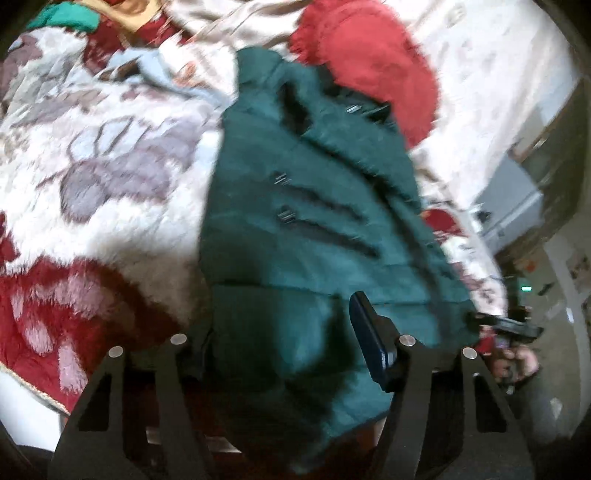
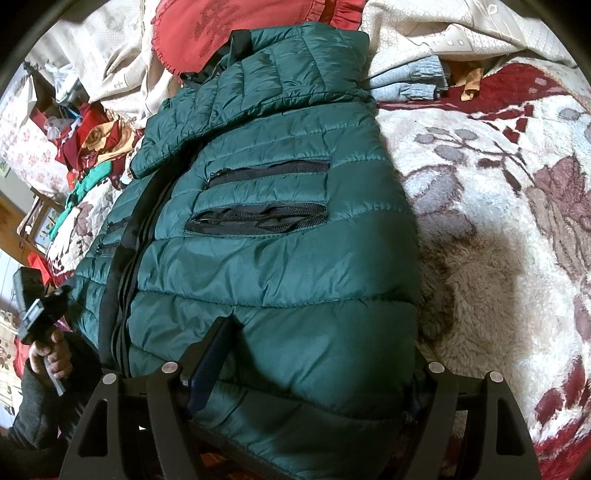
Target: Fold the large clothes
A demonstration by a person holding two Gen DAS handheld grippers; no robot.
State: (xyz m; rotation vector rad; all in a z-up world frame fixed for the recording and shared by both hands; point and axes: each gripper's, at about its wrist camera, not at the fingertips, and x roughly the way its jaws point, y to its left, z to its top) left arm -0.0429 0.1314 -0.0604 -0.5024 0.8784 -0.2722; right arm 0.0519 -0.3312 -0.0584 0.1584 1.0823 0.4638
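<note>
A dark green quilted jacket lies on a fluffy blanket, collar at the far end, two black zip pockets showing. My right gripper is shut on a wide wad of its near hem. The blue pad of one finger presses into the fabric, and the other finger is hidden under it. In the blurred left wrist view the same jacket fills my left gripper, which is shut on the hem. One fingertip shows against the cloth; the other is covered. Each gripper appears in the other's view, held by a hand.
The white, red and grey floral blanket covers the bed. A red cushion and cream bedding lie beyond the collar, with light blue cloth beside it. Loose red and green clothes are piled at the left. Furniture stands past the bed.
</note>
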